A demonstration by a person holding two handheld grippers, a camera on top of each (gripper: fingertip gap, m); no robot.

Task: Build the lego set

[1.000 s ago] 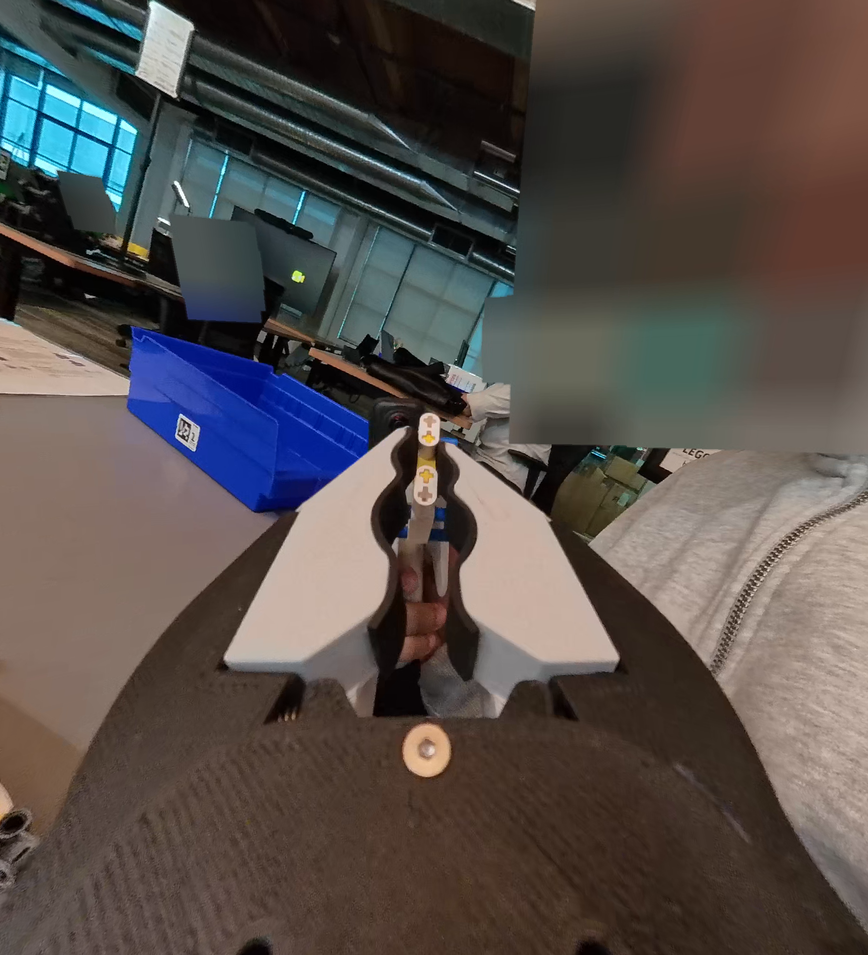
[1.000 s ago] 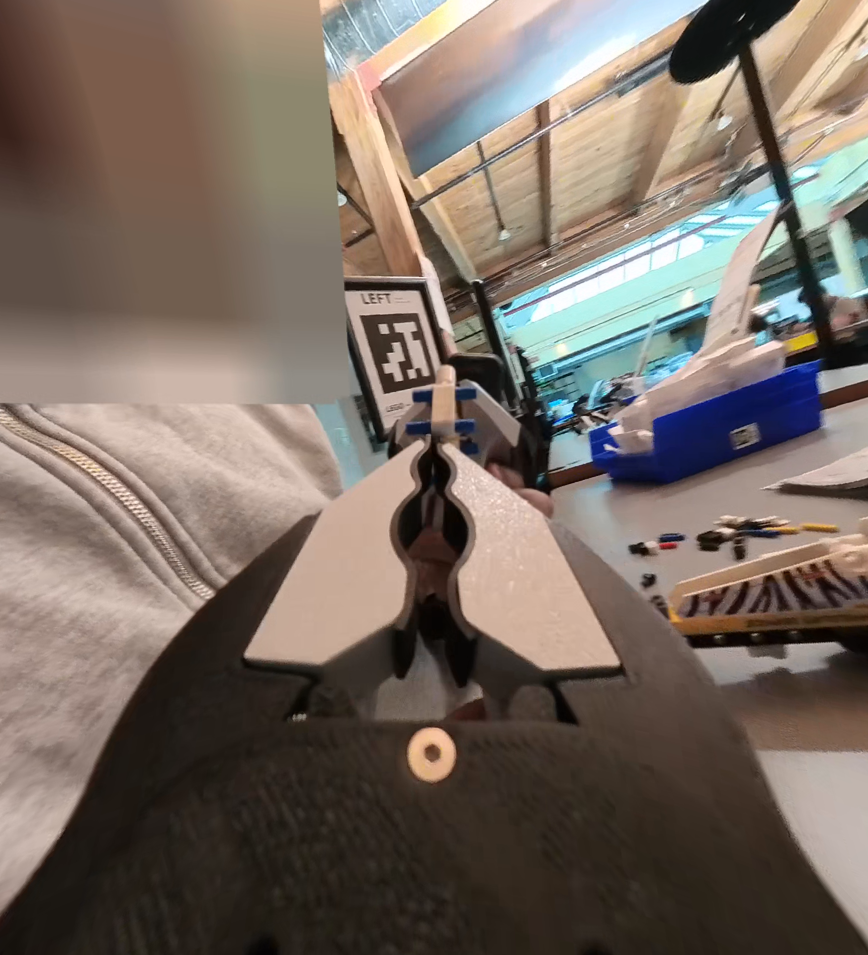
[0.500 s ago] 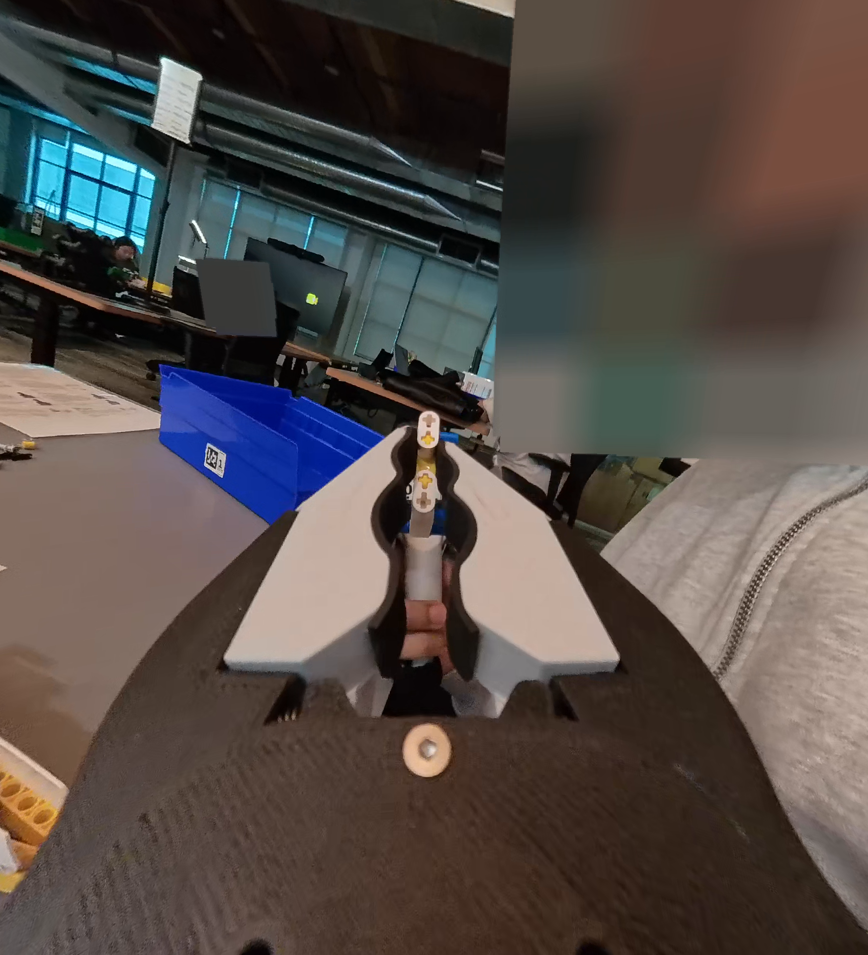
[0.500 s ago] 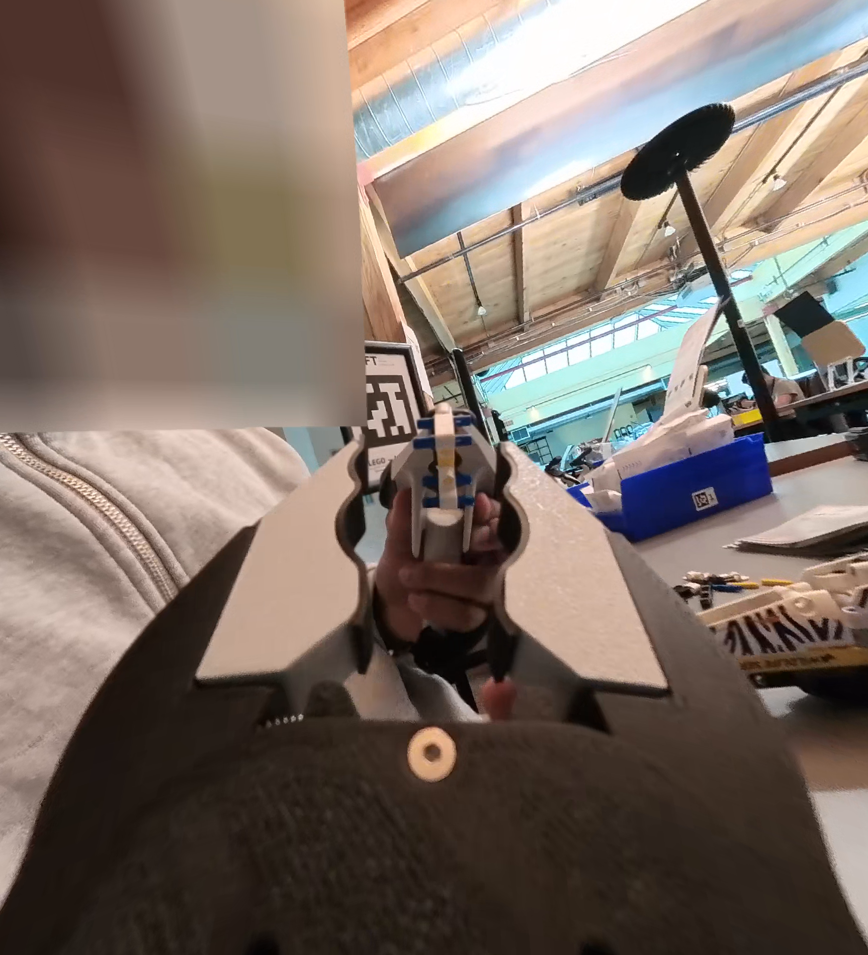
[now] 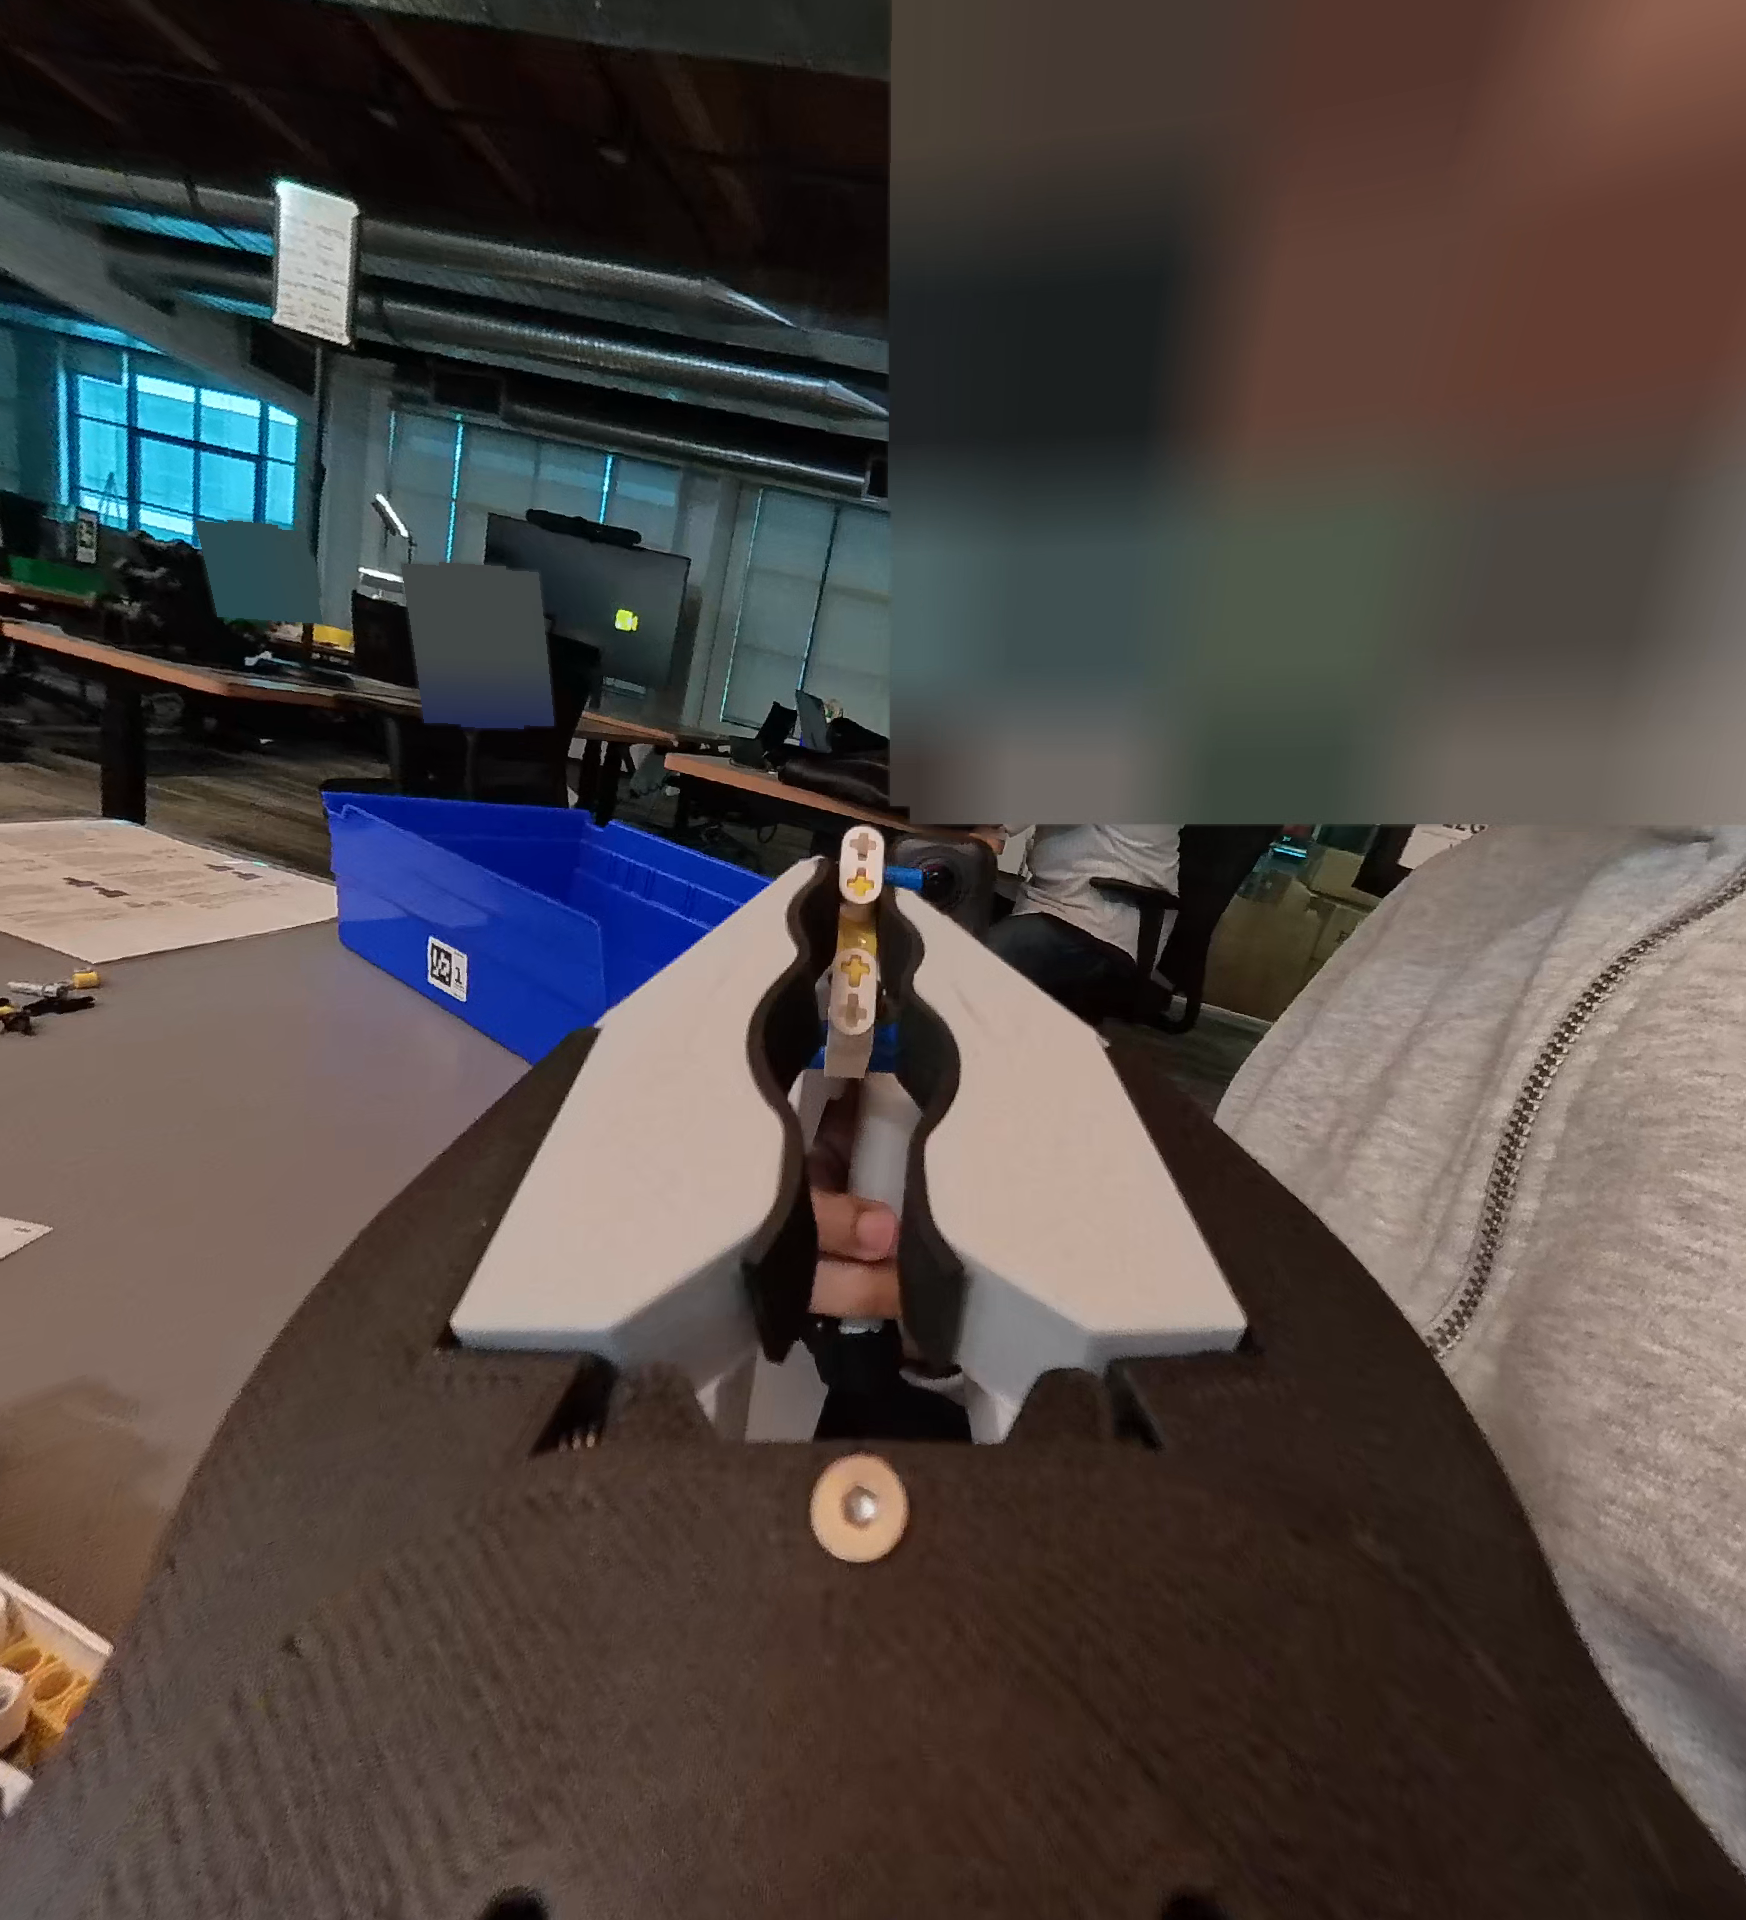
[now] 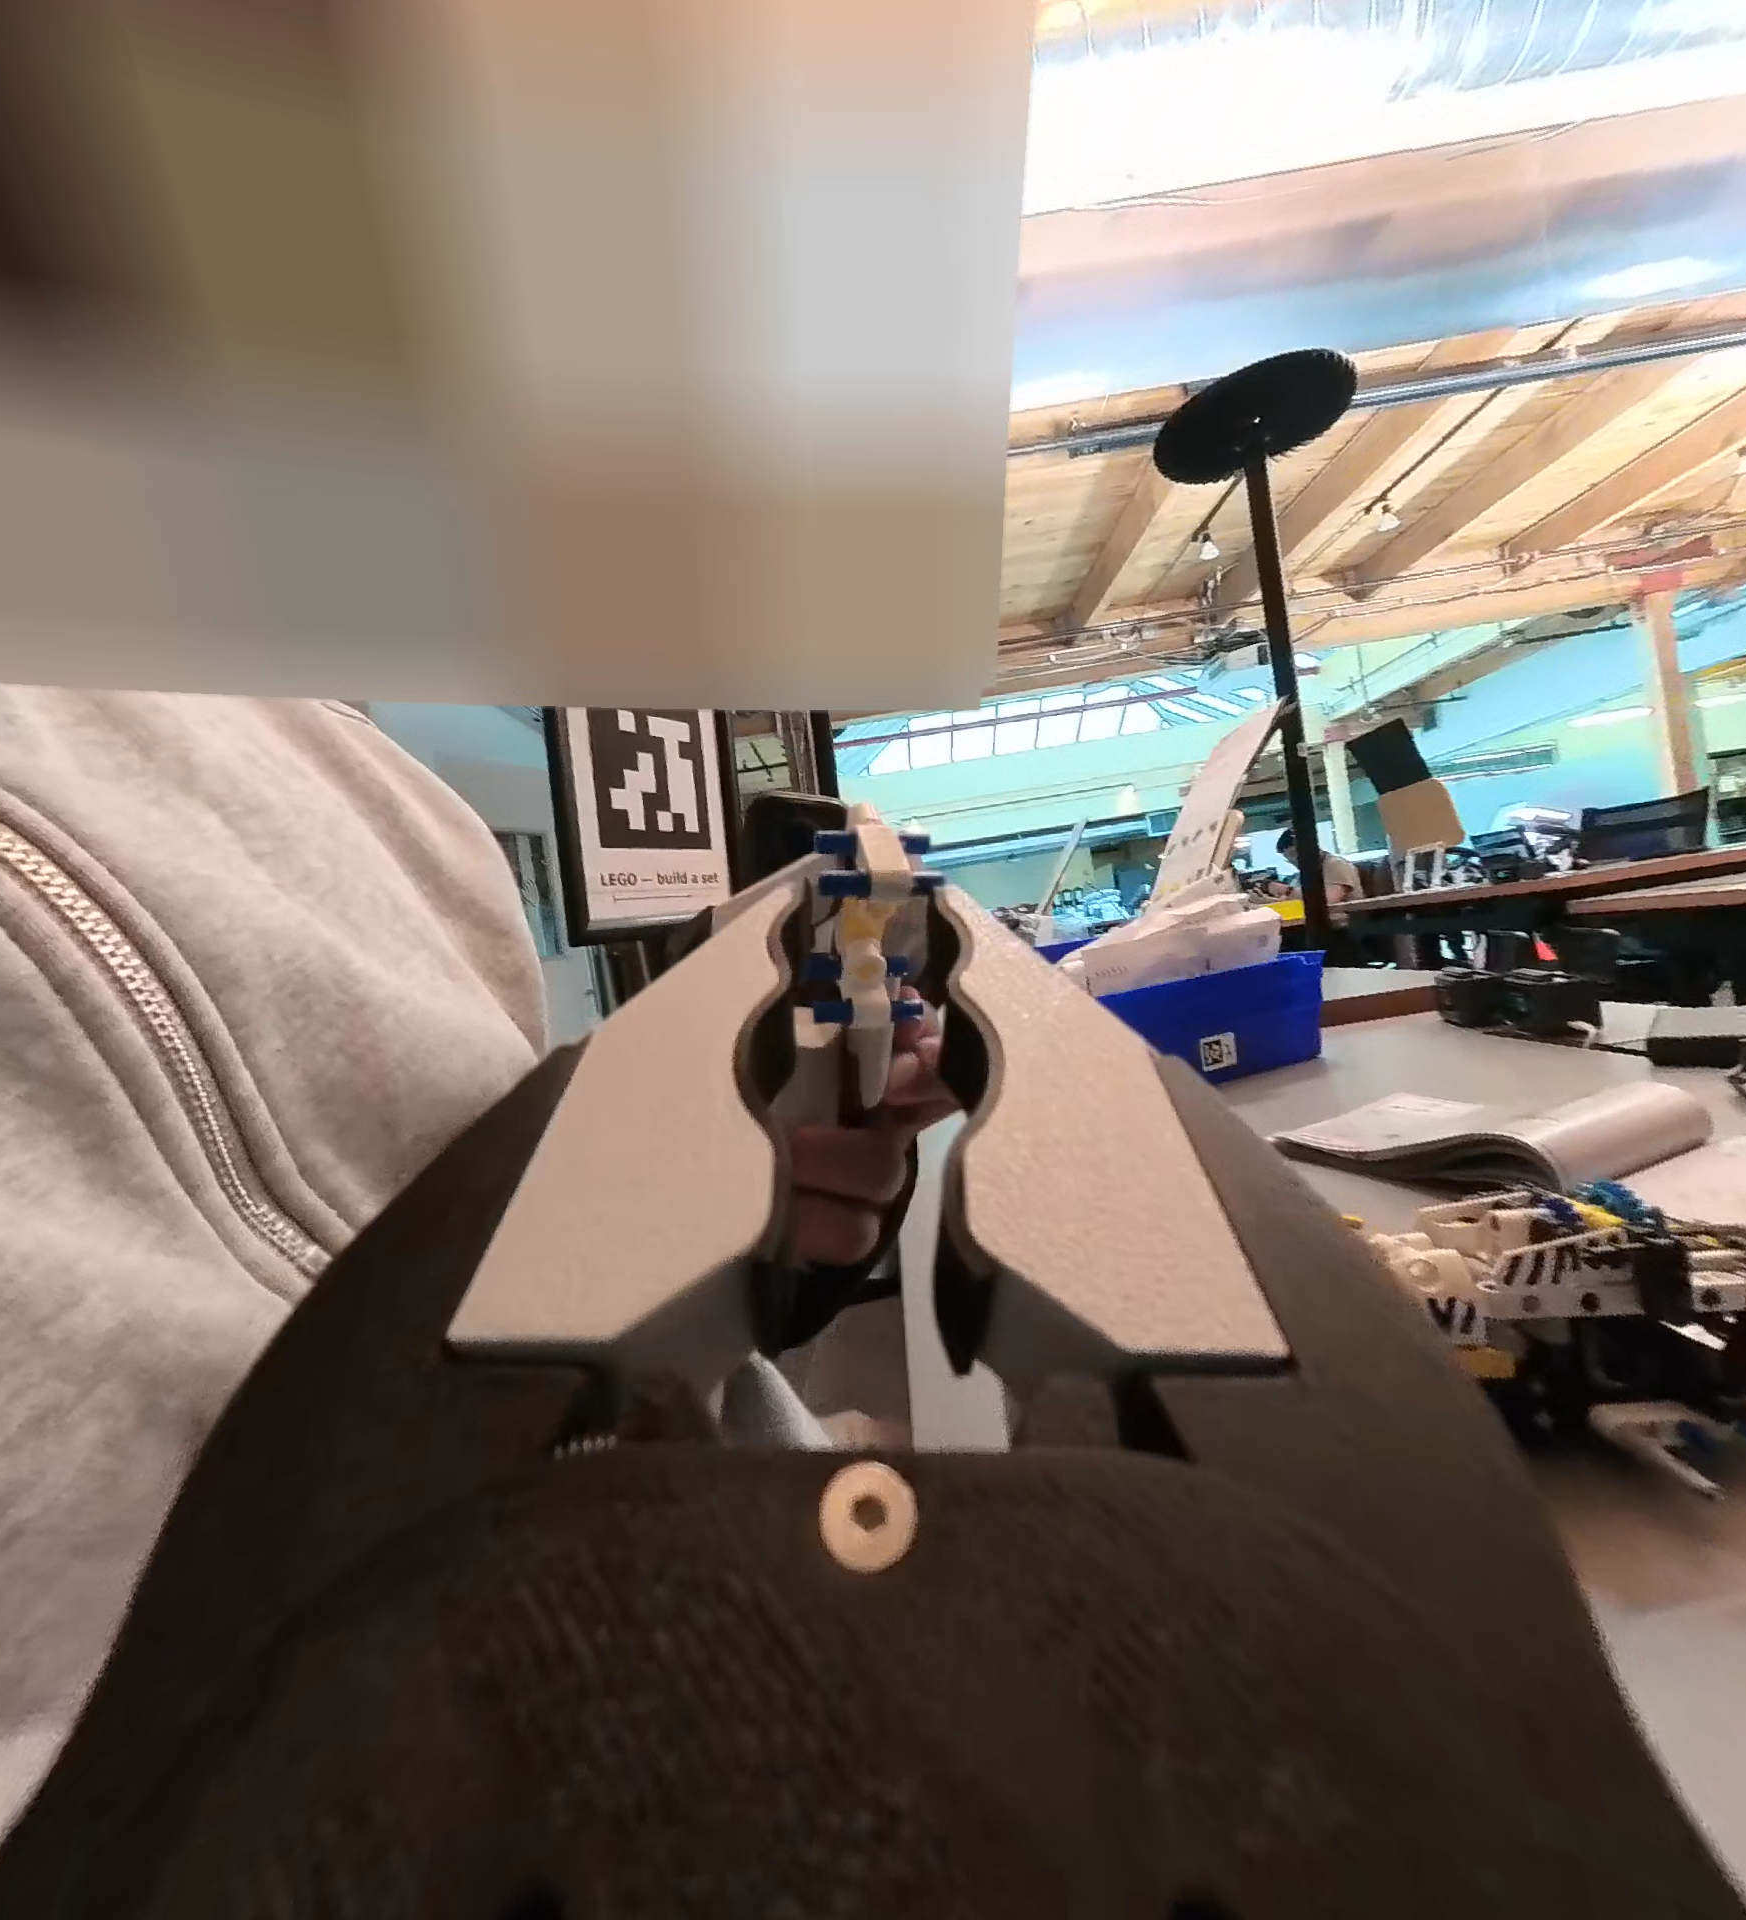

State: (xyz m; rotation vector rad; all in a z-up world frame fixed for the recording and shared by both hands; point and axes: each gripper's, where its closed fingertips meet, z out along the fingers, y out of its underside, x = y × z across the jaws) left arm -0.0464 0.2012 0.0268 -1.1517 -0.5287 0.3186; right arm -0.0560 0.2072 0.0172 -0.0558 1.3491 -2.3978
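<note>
Left wrist view: the left gripper is clamped on a small white plastic lego sub-assembly with blue pins and yellow axle ends, raised clear of the grey counter, likely for mid-air joining. The right gripper closes around the same piece; contact is unclear. The zebra-striped lego vehicle waits on the counter.

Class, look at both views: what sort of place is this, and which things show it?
Probably an open-plan workshop or lab office: long desks with a monitor, exposed ceiling ducts, and a work table holding a blue parts bin and a half-built model.
</note>
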